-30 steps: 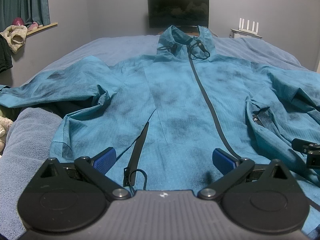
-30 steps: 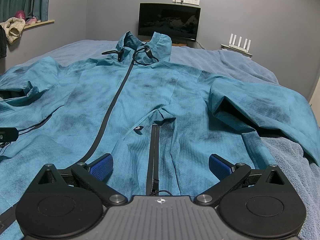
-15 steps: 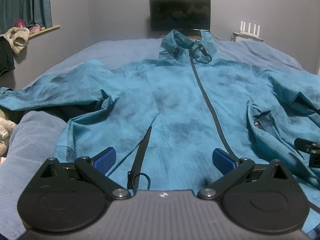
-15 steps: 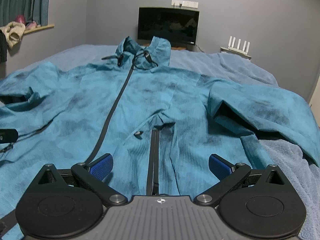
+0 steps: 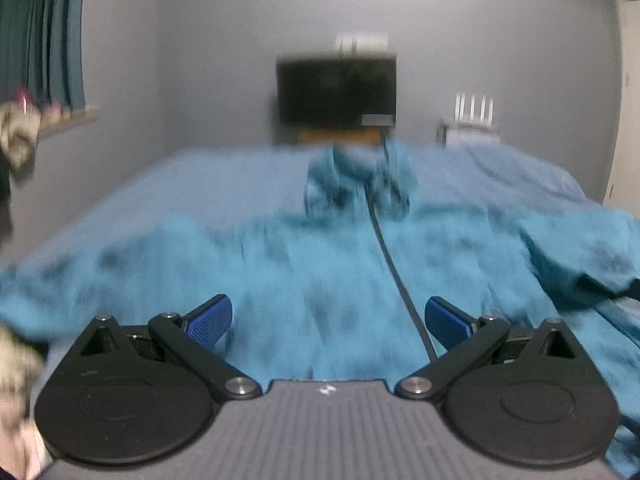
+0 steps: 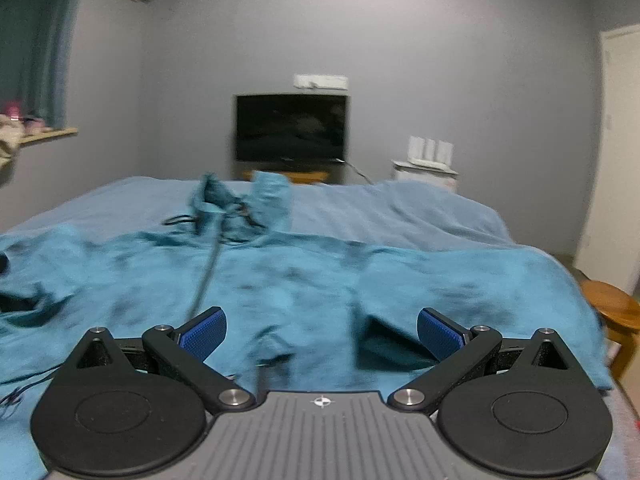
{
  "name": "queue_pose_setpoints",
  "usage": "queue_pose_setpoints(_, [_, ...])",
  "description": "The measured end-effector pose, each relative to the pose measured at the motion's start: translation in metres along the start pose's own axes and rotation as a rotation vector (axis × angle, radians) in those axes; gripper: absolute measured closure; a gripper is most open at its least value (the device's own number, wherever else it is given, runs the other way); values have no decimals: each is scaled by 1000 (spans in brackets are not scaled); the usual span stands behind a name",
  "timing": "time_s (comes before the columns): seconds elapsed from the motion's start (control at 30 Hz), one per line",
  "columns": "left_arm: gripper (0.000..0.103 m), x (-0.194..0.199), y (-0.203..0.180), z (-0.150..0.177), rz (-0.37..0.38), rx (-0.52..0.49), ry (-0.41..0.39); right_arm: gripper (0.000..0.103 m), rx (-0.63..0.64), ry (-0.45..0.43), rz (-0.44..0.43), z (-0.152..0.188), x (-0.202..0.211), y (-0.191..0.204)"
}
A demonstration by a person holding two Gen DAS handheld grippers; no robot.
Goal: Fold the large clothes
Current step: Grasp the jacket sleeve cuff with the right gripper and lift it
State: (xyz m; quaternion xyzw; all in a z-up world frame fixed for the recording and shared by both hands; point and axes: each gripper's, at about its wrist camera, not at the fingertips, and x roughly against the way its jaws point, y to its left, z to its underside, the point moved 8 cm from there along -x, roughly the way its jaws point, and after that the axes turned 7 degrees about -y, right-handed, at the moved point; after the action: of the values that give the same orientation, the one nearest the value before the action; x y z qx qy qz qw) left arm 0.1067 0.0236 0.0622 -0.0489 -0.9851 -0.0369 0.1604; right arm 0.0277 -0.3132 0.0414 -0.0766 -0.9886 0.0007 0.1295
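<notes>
A large teal zip-up jacket (image 5: 328, 264) lies spread face up on the bed, collar toward the far wall, dark zipper down its middle. It also shows in the right wrist view (image 6: 288, 280), with its right sleeve (image 6: 480, 280) folded out over the bed edge. My left gripper (image 5: 328, 316) is open and empty, low over the jacket's lower front. My right gripper (image 6: 320, 332) is open and empty over the jacket's right side. Both views are blurred by motion.
The bed (image 6: 380, 208) has a blue cover. A dark TV (image 6: 290, 128) stands against the far wall, a white router (image 6: 430, 156) to its right. A wooden stool (image 6: 612, 312) stands beside the bed's right edge. A windowsill (image 5: 60, 120) with clutter is at left.
Both grippers have tilted upward, so more of the wall shows and less of the jacket's hem. Both stay open and empty. The views have become blurred.
</notes>
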Motion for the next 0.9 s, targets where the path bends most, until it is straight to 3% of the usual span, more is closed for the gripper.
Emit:
queue_pose_setpoints(0.1, [0,-27,-3,-4,28,-30,-37,0,-45,37,50,-4,-18,-32])
queue_pose_setpoints(0.2, [0,-60,-8,16,111,0,67,0,-120,-4,83,1,-26,-78])
queue_pose_setpoints(0.3, [0,-83,-8,52,150,93,207,0,-304,74,103,17,-37,-136])
queue_pose_setpoints(0.4, [0,-96,-2,87,140,138,293,0,-525,134,179,40,-43,-201])
queue_pose_setpoints(0.53, [0,-105,-8,121,110,73,355,3,-673,170,286,67,-49,-261])
queue_pose_setpoints(0.7, [0,-119,-13,146,120,63,416,26,-897,187,367,102,-59,-305])
queue_pose_setpoints(0.9, [0,-136,-13,155,125,80,451,42,-1062,157,414,137,-79,-325])
